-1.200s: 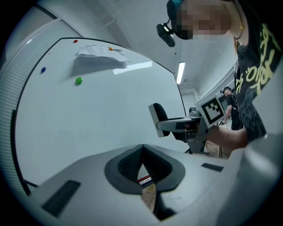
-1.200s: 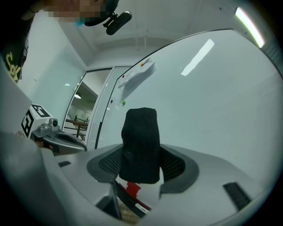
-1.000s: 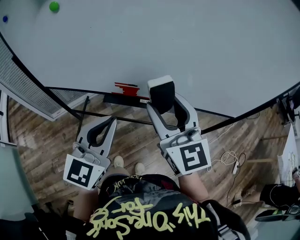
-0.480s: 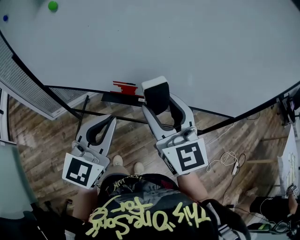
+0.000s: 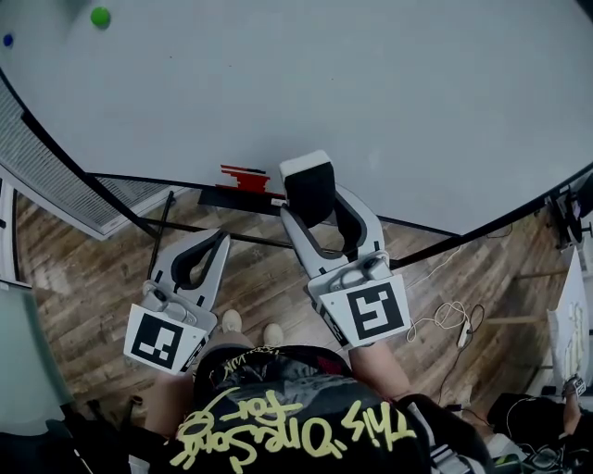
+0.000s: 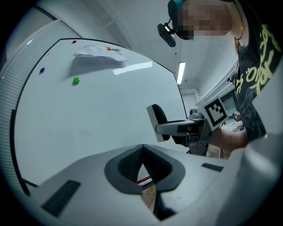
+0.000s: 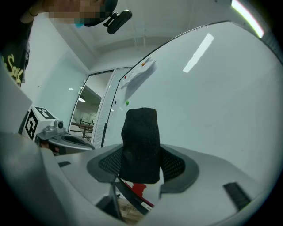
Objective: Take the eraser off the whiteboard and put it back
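Note:
My right gripper (image 5: pixel 313 199) is shut on the eraser (image 5: pixel 311 185), a block with a white back and a black felt face. The eraser is held just in front of the lower part of the whiteboard (image 5: pixel 371 102); whether it touches the board I cannot tell. In the right gripper view the black eraser (image 7: pixel 140 145) stands up between the jaws. My left gripper (image 5: pixel 206 248) hangs lower left, shut and empty, away from the board. The left gripper view shows the eraser (image 6: pixel 157 123) held out by the right gripper toward the whiteboard (image 6: pixel 97 114).
A black tray (image 5: pixel 243 196) runs along the board's lower edge with red items (image 5: pixel 244 174) on it, just left of the eraser. A green magnet (image 5: pixel 100 17) and a blue one (image 5: pixel 8 41) sit at the board's upper left. Wooden floor (image 5: pixel 269 278) and cables (image 5: pixel 449 319) lie below.
The right gripper with the eraser has shifted slightly left along the board's lower edge. The left gripper has stayed where it was.

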`<state>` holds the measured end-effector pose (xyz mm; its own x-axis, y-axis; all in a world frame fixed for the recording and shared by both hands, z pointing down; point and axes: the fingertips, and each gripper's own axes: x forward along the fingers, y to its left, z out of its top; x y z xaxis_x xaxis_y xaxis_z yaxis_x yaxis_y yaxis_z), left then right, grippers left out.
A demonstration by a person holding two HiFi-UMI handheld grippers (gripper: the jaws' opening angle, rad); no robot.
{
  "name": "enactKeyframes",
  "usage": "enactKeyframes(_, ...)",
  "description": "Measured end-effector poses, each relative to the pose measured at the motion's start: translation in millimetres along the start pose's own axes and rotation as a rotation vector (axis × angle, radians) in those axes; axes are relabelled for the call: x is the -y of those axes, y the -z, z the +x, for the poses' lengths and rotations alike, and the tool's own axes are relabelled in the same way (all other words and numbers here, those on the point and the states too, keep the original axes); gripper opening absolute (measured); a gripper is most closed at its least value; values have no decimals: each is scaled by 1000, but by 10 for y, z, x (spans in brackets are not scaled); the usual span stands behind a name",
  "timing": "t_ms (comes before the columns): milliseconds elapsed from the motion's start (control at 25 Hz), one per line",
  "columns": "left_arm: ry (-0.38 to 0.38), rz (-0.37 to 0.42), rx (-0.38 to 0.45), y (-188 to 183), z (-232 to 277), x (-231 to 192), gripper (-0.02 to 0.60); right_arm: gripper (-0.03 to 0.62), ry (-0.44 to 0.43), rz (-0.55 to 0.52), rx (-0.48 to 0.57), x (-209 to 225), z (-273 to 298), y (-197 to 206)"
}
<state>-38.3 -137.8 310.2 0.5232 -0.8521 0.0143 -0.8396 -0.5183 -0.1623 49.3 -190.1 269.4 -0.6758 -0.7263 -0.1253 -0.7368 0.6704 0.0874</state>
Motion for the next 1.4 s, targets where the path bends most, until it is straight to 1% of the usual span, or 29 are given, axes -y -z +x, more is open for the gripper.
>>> enactKeyframes(120,-1,-19,-1,-18,17,-31,6,241,15,-22,-62,60,-3,67)
enactKeyframes(160,-2,-23,0,-23,25,-47,6,241,16,-27,-62,78,8,65)
enactKeyframes(280,11,1,0,-9,44,-101,6,241,31,-33,-52,133,71,38)
enactKeyframes(440,24,-27,0,-7,49,-139,6,241,58,-39,-41,175,152,-19)
enactKeyframes(560,41,-7,2,-8,56,-198,6,241,81,-45,-34,216,224,-74)
enactKeyframes(680,39,-46,4,-13,70,-255,6,241,100,-52,-27,251,300,-128)
enactKeyframes(800,54,-42,6,0,76,-305,6,241,115,-60,-19,266,381,-186)
enactKeyframes(920,56,-83,6,3,95,-346,6,241,130,-65,-11,287,464,-231)
enactKeyframes(1080,65,-59,2,44,86,-433,6,241,153,-71,-6,321,557,-265)
enactKeyframes(1200,59,-82,7,35,86,-491,6,241,169,-78,-6,350,627,-287)
enactKeyframes(1400,67,-92,6,72,90,-556,6,241,200,-85,-5,405,728,-316)
